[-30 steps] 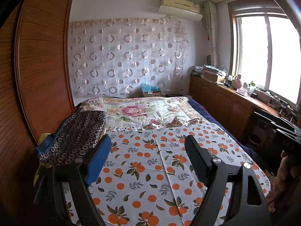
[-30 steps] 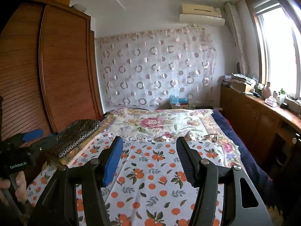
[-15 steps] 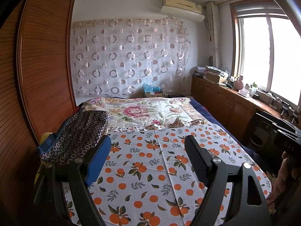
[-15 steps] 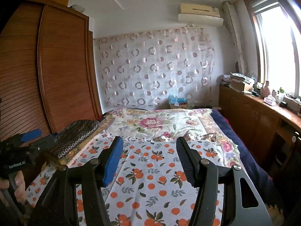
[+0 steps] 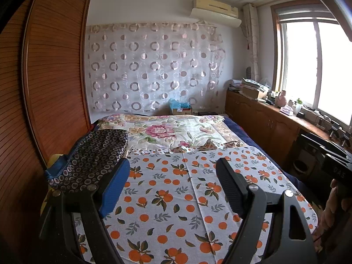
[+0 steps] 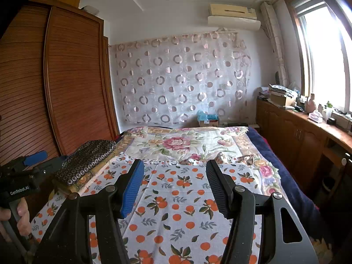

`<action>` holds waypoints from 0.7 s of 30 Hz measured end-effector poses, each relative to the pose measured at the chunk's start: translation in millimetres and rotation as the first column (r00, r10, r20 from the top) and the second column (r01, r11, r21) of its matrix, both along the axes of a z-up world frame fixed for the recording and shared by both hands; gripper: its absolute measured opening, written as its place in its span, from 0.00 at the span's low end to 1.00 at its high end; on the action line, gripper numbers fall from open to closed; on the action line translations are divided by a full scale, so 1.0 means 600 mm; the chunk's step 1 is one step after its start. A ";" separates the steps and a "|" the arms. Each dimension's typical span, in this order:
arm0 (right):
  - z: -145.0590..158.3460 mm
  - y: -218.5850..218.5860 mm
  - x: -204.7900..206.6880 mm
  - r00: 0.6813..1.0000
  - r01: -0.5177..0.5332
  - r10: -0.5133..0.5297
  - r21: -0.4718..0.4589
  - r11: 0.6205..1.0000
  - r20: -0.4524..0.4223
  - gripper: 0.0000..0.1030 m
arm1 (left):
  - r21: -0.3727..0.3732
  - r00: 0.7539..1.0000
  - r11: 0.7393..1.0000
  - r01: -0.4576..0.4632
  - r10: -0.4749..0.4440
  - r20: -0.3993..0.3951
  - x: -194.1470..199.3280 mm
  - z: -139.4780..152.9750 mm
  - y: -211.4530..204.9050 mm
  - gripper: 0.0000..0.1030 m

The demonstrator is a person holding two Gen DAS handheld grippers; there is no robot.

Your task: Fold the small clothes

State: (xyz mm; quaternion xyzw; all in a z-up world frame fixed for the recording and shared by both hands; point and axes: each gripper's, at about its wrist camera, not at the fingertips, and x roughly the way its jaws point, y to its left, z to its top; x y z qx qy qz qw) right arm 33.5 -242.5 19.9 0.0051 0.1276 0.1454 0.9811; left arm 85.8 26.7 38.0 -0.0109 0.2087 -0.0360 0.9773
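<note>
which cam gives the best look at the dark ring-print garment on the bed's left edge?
Left wrist: the dark ring-print garment lies close and large, its blue lining visible, just beyond the blue finger. Right wrist shows it smaller, off to the side, atop other folded fabric.

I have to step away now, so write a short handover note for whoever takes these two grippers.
Left gripper: jaws open, empty, held above the bed.
Right gripper: jaws open, empty, also above the bed.
Clothes: a stack topped by a dark ring-patterned garment lies at the bed's left edge, by the wardrobe.
Orange-print cloth is spread flat ahead of both grippers.
Done: nothing is gripped; whether the stack is already folded is unclear.
Left: probably pick the next piece and fold it.
</note>
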 end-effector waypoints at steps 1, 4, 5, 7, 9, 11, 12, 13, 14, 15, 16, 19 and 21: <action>0.000 0.000 0.000 1.000 -0.002 0.002 0.001 1.000 0.000 0.59 | -0.001 1.000 1.000 0.001 -0.001 -0.001 0.000 0.000 -0.001 0.78; 0.000 -0.001 0.000 1.000 -0.002 0.002 0.002 1.000 0.000 0.59 | -0.002 1.000 1.000 0.002 -0.002 -0.002 0.000 0.000 -0.001 0.79; 0.001 -0.002 0.000 1.000 -0.002 0.002 0.002 1.000 0.000 0.59 | -0.001 1.000 1.000 0.000 0.000 -0.001 0.000 0.000 0.000 0.79; 0.000 -0.001 0.000 1.000 -0.003 0.003 0.002 1.000 -0.001 0.59 | -0.002 1.000 1.000 0.000 0.000 0.000 0.000 0.000 -0.001 0.79; 0.001 -0.001 0.000 1.000 -0.002 0.002 0.001 1.000 0.001 0.59 | -0.003 1.000 1.000 0.001 -0.001 0.000 0.000 0.000 0.001 0.78; 0.001 0.000 -0.001 1.000 -0.002 0.002 0.000 1.000 0.003 0.59 | -0.002 1.000 1.000 0.002 -0.002 -0.001 0.000 0.000 -0.001 0.78; 0.001 0.000 -0.001 1.000 -0.003 0.003 0.000 1.000 0.003 0.59 | 0.000 1.000 1.000 0.001 -0.001 0.000 0.000 0.000 0.001 0.79; 0.002 0.000 -0.001 1.000 -0.004 0.004 0.001 1.000 0.003 0.59 | 0.000 1.000 1.000 -0.001 0.001 0.002 0.000 0.000 -0.001 0.79; 0.002 0.000 -0.001 1.000 -0.004 0.004 0.001 1.000 0.003 0.59 | -0.001 1.000 1.000 -0.002 0.002 0.003 -0.001 0.001 -0.003 0.79; 0.003 0.000 -0.001 1.000 -0.004 0.004 0.001 1.000 0.004 0.59 | -0.002 1.000 1.000 -0.003 0.003 0.003 -0.001 0.002 -0.001 0.79; 0.004 0.000 -0.002 1.000 -0.005 0.005 0.000 1.000 0.005 0.59 | -0.001 1.000 1.000 -0.003 0.003 0.004 -0.001 0.002 -0.001 0.79; 0.003 0.000 -0.001 1.000 -0.007 0.007 0.000 1.000 0.005 0.59 | -0.001 1.000 1.000 -0.003 0.003 0.003 -0.001 0.002 0.000 0.79; 0.003 0.001 -0.001 1.000 -0.008 0.008 0.000 1.000 0.005 0.59 | -0.003 1.000 1.000 -0.002 0.002 0.003 -0.001 0.002 0.002 0.79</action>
